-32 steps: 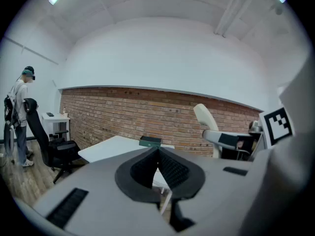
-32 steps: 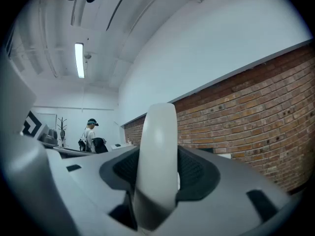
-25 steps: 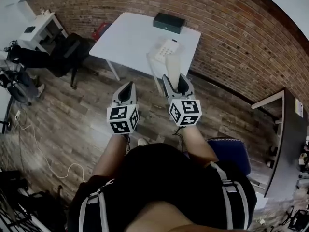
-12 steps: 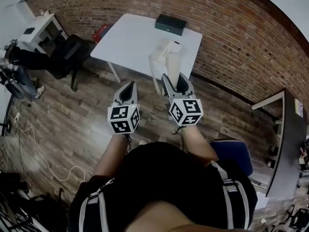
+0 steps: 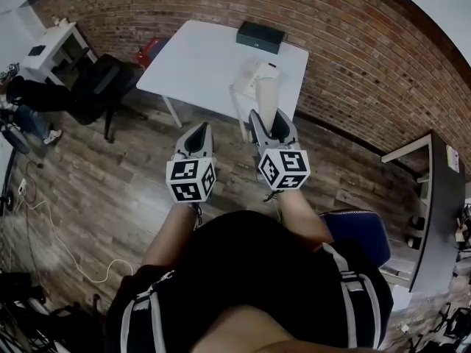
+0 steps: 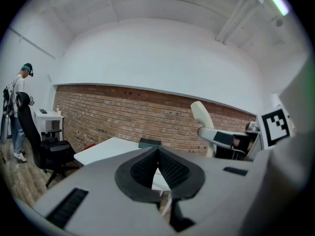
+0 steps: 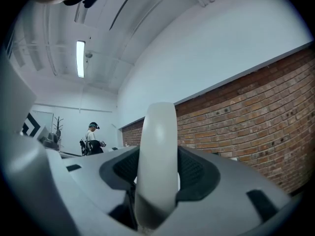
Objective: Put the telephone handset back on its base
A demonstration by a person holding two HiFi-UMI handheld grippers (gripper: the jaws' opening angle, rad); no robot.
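The white telephone base (image 5: pixel 252 74) sits near the front right edge of a white table (image 5: pixel 199 57). The cream handset (image 5: pixel 268 98) stands upright between the jaws of my right gripper (image 5: pixel 267 120), which is shut on it and held in the air short of the table. In the right gripper view the handset (image 7: pixel 157 156) fills the gap between the pads. My left gripper (image 5: pixel 197 134) hangs beside it to the left, shut and empty. In the left gripper view its pads (image 6: pixel 170 168) meet at the tips, and the handset (image 6: pixel 203 119) shows at the right.
A dark flat box (image 5: pixel 258 36) lies at the table's far edge by the brick wall. A black office chair (image 5: pixel 99 83) and a small white desk (image 5: pixel 51 46) stand left. A blue seat (image 5: pixel 357 234) and dark desk (image 5: pixel 434 197) are right. A person (image 6: pixel 18 114) stands far left.
Both grippers have moved a little forward toward the table, the handset still in the right one. The jaws have not changed.
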